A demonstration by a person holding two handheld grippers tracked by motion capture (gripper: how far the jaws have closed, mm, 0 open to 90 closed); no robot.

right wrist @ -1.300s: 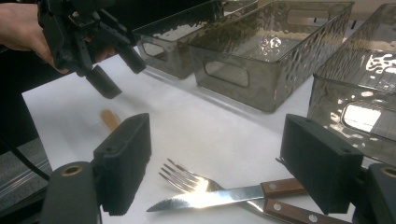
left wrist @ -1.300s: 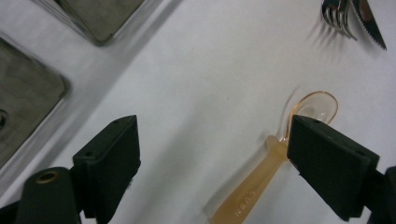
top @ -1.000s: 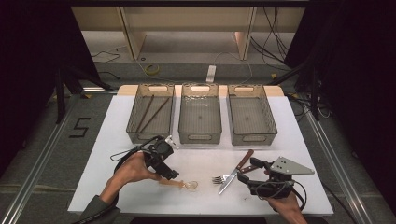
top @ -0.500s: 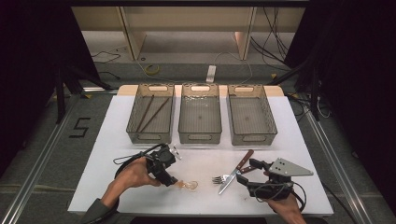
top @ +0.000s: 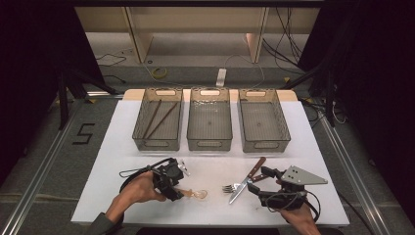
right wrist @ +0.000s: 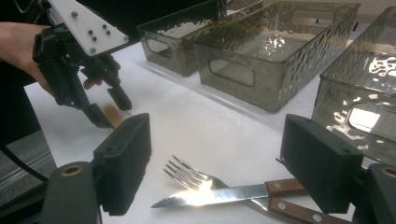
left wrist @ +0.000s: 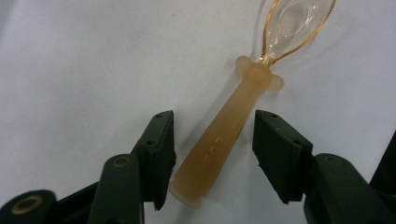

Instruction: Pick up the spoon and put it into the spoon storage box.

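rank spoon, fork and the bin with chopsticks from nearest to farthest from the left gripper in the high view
1. Spoon, between the left gripper's open jaws.
2. Fork, to the right near table centre.
3. Chopstick bin, at the far left of the bin row.

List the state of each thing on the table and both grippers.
Left gripper: open, jaws either side of the spoon handle.
Right gripper: open, near the cutlery.
Spoon: flat on table.
Fork: lying crossed with knife.
Left bin: holds two chopsticks.
Middle bin: empty.
Right bin: empty.

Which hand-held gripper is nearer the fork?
Right. The right hand-held gripper sits just beside the fork; the left hand-held gripper straddles the spoon farther left.
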